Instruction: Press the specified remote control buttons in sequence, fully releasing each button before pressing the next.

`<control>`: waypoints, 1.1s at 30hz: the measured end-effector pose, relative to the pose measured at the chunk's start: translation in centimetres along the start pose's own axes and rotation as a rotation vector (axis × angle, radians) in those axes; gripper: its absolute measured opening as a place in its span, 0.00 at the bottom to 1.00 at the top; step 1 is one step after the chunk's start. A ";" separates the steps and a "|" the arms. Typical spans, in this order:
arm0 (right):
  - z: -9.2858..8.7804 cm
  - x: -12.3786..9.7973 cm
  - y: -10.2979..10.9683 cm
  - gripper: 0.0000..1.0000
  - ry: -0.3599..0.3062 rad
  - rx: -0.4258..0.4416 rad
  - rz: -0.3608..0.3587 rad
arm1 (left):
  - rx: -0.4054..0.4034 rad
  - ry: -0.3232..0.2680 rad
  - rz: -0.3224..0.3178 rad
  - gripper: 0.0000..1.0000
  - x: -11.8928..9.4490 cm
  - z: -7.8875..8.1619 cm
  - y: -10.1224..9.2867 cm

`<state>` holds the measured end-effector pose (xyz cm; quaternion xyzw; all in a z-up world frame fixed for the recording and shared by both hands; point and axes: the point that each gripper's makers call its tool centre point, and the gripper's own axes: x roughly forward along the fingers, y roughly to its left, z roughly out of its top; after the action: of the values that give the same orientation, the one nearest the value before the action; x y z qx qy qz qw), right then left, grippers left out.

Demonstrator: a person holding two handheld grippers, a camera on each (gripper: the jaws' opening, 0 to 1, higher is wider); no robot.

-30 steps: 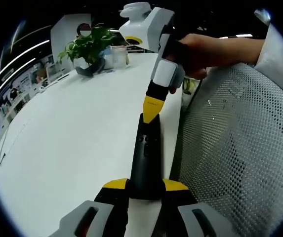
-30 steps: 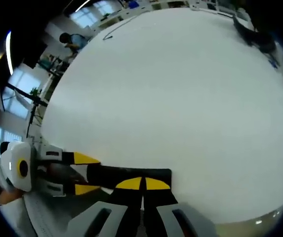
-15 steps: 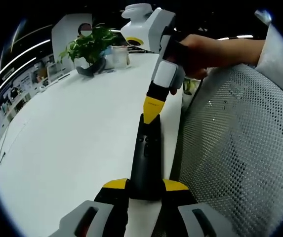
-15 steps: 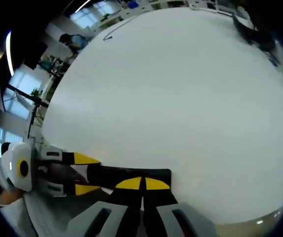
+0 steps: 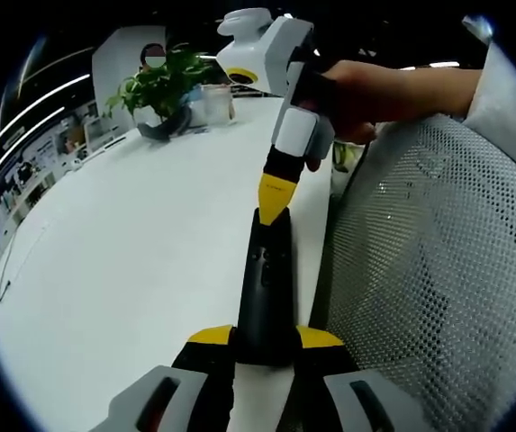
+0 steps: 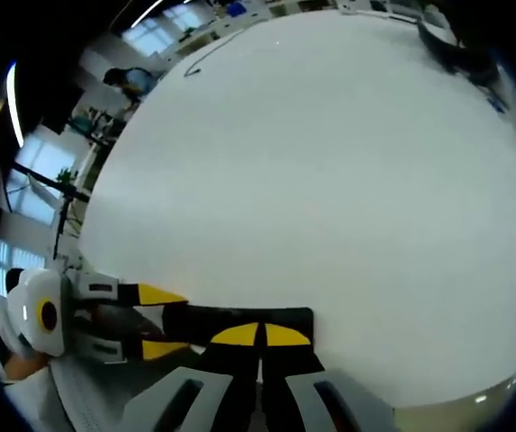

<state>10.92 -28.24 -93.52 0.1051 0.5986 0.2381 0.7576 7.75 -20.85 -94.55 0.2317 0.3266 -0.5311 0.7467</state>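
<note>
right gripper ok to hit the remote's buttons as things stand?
Probably yes. The right gripper, jaws shut, has its tip on the far end of the remote; the left gripper clamps the near end, leaving the button face uncovered.

The left gripper [image 5: 265, 346] clamps the remote control [image 5: 267, 283]; the right gripper [image 5: 274, 200] apparently touches its far end.

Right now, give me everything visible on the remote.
The long, slim black plastic remote control lies flat near the edge of the white table, beside a grey mesh chair back. Small dark buttons run down its top face; their markings are too small to read. The left claw is shut on its near end, yellow tips on either side. The right claw, closed to a point, rests its yellow tip on the far end.
</note>
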 end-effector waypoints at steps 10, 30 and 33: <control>0.3 0.4 1.2 0.00 -0.013 -0.020 0.048 | 0.011 0.001 -0.012 0.24 0.1 0.1 -0.4; -0.1 0.8 0.9 0.00 0.014 -0.053 0.028 | -0.001 -0.003 -0.009 0.24 0.1 0.2 -0.3; -0.1 0.8 0.9 0.00 0.012 -0.044 0.021 | -0.002 -0.005 -0.009 0.24 0.1 0.2 -0.3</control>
<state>10.72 -27.09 -93.86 0.0935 0.5967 0.2598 0.7535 7.58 -21.18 -94.51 0.2282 0.3263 -0.5348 0.7453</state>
